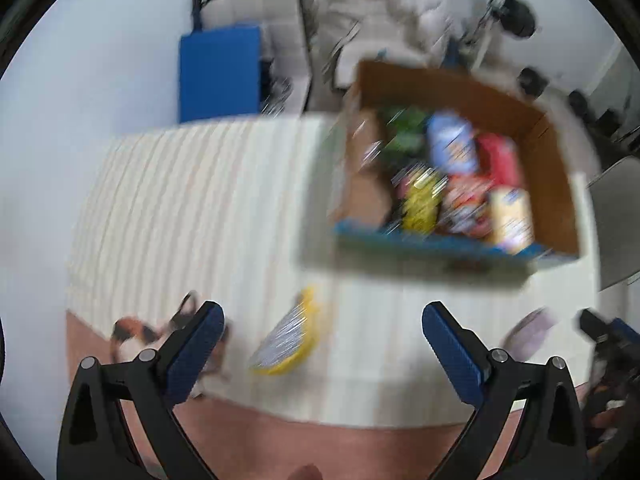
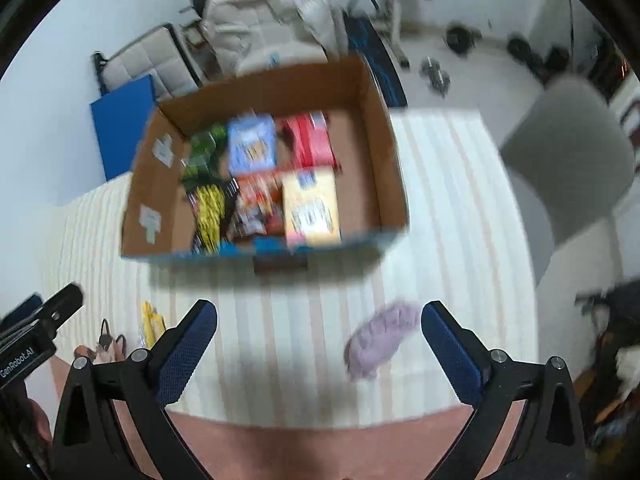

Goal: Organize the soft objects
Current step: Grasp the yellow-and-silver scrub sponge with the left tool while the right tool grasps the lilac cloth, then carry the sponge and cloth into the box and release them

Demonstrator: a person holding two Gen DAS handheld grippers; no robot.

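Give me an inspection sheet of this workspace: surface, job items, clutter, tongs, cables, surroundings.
Surface: striped cream cloth covering the table; frames motion-blurred.
Job's things: cardboard box holding colourful snack packets; purple fluffy item lying loose near the right tongs; yellow packet loose in front of the left tongs.
Clutter: orange-and-black item at the cloth's near left edge, too blurred to name.
Grippers: left tongs open, empty; right tongs open, empty.
Cables: nothing seen.
Surroundings: grey chair, beige padded jacket, blue mat, dumbbells on the floor.
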